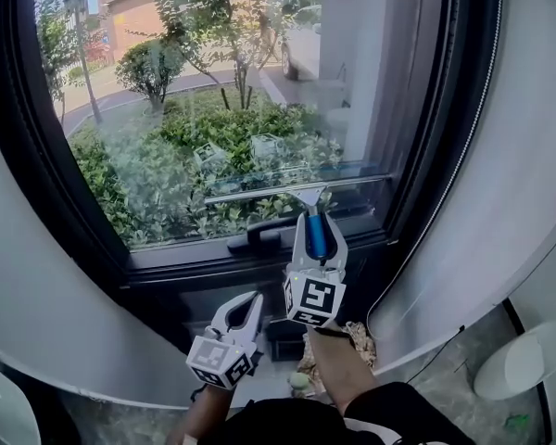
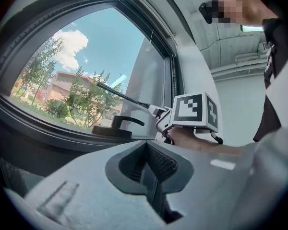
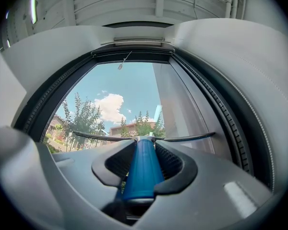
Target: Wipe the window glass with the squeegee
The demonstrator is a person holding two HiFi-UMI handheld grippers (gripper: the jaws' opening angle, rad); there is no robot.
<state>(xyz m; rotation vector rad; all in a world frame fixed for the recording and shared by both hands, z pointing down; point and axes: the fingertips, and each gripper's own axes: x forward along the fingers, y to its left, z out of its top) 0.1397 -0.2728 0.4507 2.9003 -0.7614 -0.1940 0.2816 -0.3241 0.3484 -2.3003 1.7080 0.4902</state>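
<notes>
The squeegee has a blue handle (image 1: 315, 236) and a long thin blade (image 1: 278, 192) lying across the lower part of the window glass (image 1: 213, 91). My right gripper (image 1: 313, 219) is shut on the blue handle (image 3: 143, 169), and the blade (image 3: 149, 138) spreads to both sides just past the jaws. My left gripper (image 1: 250, 302) hangs lower and to the left, below the window frame, shut with nothing between its pads (image 2: 151, 171). In the left gripper view the right gripper's marker cube (image 2: 194, 111) and the blade (image 2: 122, 95) show against the glass.
A black window handle (image 1: 264, 235) sits on the lower frame just left of the right gripper. The dark frame (image 1: 426, 156) and white curved wall (image 1: 528, 184) surround the glass. A white rounded fixture (image 1: 526, 360) stands at the lower right; a crumpled cloth (image 1: 360, 337) lies under the right hand.
</notes>
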